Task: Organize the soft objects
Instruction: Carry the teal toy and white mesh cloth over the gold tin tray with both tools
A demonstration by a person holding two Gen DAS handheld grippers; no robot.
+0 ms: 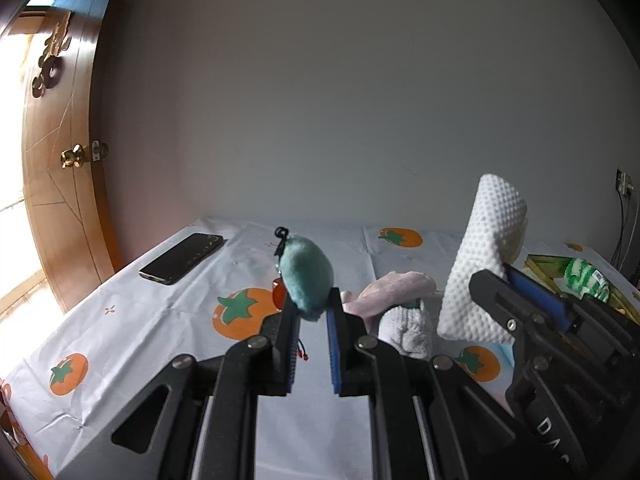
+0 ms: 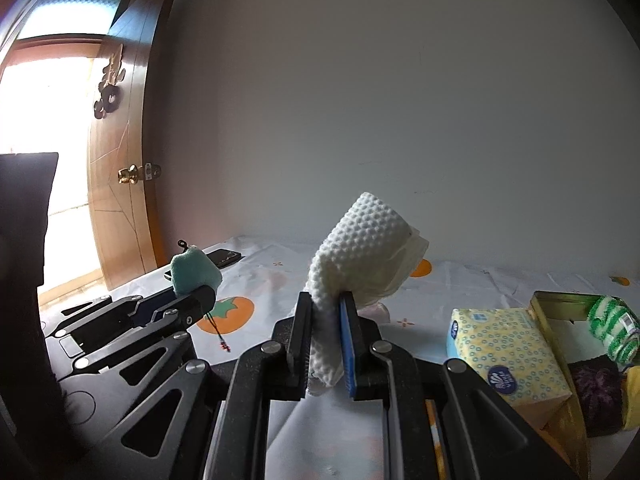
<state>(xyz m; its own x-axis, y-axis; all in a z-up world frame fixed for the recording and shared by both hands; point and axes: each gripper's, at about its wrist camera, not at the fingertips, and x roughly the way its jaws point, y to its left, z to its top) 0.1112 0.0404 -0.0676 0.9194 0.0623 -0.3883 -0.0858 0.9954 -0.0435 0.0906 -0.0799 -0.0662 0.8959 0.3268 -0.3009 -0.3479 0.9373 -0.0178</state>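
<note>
My left gripper (image 1: 312, 312) is shut on a small teal plush charm (image 1: 306, 274) with a black loop and red cord, held above the table. It also shows in the right wrist view (image 2: 195, 271). My right gripper (image 2: 325, 312) is shut on a white dimpled cloth (image 2: 360, 248), held upright; the cloth also shows in the left wrist view (image 1: 480, 256). A pink soft cloth (image 1: 396, 288) and a white knitted piece (image 1: 408, 328) lie on the table between the grippers. A gold box (image 2: 560, 304) at the right holds a green-white striped soft item (image 2: 612, 324).
The table has a white cloth with orange fruit prints (image 1: 120, 312). A black phone (image 1: 182, 258) lies at the far left. A yellow tissue pack (image 2: 504, 352) and a dark purple item (image 2: 596, 392) sit by the gold box. A wooden door (image 1: 60, 160) stands left, a wall behind.
</note>
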